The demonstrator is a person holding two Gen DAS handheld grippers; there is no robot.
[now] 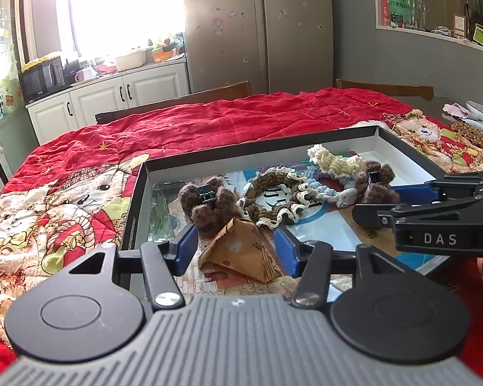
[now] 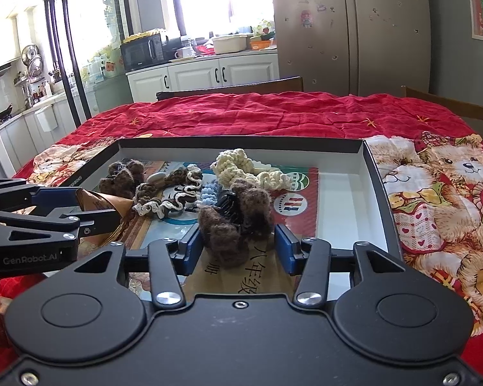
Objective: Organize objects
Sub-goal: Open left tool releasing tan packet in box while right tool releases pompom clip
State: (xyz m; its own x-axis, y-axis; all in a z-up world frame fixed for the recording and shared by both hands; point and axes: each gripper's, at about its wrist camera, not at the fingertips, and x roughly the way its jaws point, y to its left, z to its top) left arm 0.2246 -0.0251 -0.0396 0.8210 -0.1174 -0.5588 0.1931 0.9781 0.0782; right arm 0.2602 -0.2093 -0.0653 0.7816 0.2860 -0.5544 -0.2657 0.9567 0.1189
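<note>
- Left gripper (image 1: 238,246): blue pads stand apart on either side of a folded brown paper pyramid (image 1: 241,251), with visible gaps, so the piece is released and rests on the floor of the box near its near-left corner
- Right gripper (image 2: 238,246): jaws parted around a brown fuzzy hair claw clip (image 2: 233,222); the left pad is close to the fuzz, the right pad is clear of it, so this reads as let go, the clip lying on the box floor by the near edge
- Shallow black box (image 2: 375,173) with white inner walls, set on the red bear-print quilt (image 2: 273,112) that covers the table: it carries all the small things in view
- Already inside, along the middle: a second brown fuzzy claw clip (image 1: 206,202), a brown-and-cream crocheted scrunchie (image 1: 273,199), a pale blue crocheted piece (image 1: 325,183) and a cream crocheted piece (image 2: 241,164)
- Right part of the box floor is bare
- Judgement: collecting looks nearly finished, since no loose accessory shows on the quilt; what may remain is withdrawing both grippers and neatening the row
</note>
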